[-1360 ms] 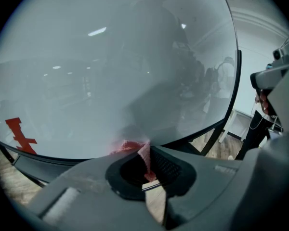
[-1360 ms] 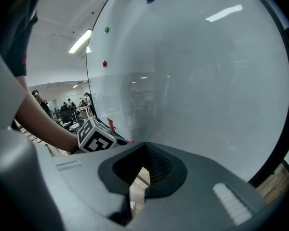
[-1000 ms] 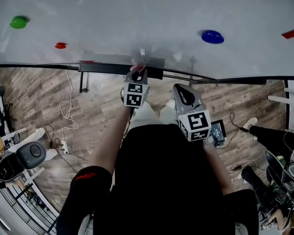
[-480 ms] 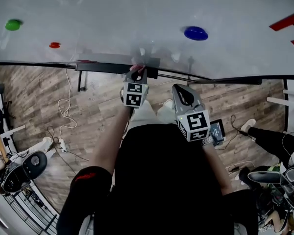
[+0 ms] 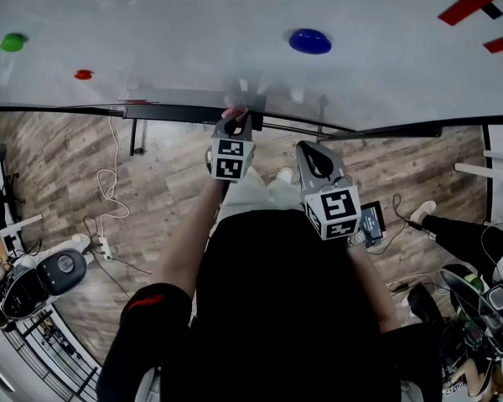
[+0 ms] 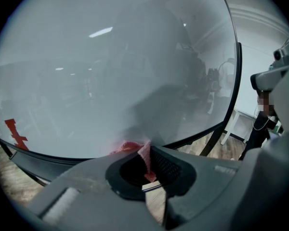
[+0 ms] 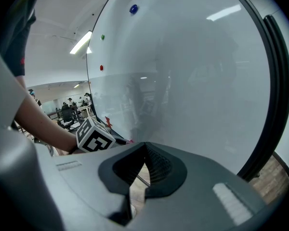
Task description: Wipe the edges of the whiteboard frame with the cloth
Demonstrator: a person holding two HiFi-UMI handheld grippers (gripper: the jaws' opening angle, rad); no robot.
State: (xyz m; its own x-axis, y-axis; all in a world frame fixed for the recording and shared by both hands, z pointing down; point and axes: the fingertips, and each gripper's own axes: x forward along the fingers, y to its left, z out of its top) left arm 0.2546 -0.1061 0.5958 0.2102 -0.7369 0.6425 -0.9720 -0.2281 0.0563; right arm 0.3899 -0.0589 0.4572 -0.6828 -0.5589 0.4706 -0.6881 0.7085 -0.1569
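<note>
As the blue magnet [image 5: 309,41] and the dark tray ledge [image 5: 184,113] have drifted left in the head view, the left gripper [image 5: 235,121], clenched on the pink cloth [image 6: 144,153], seems to have slid slightly right along the whiteboard [image 5: 193,23] bottom frame edge [image 5: 386,130], so wiping is probably advancing. The right gripper [image 5: 308,151] hangs closed and empty, off the board. No container shows, and whether the ledge holds anything cannot be told.
</note>
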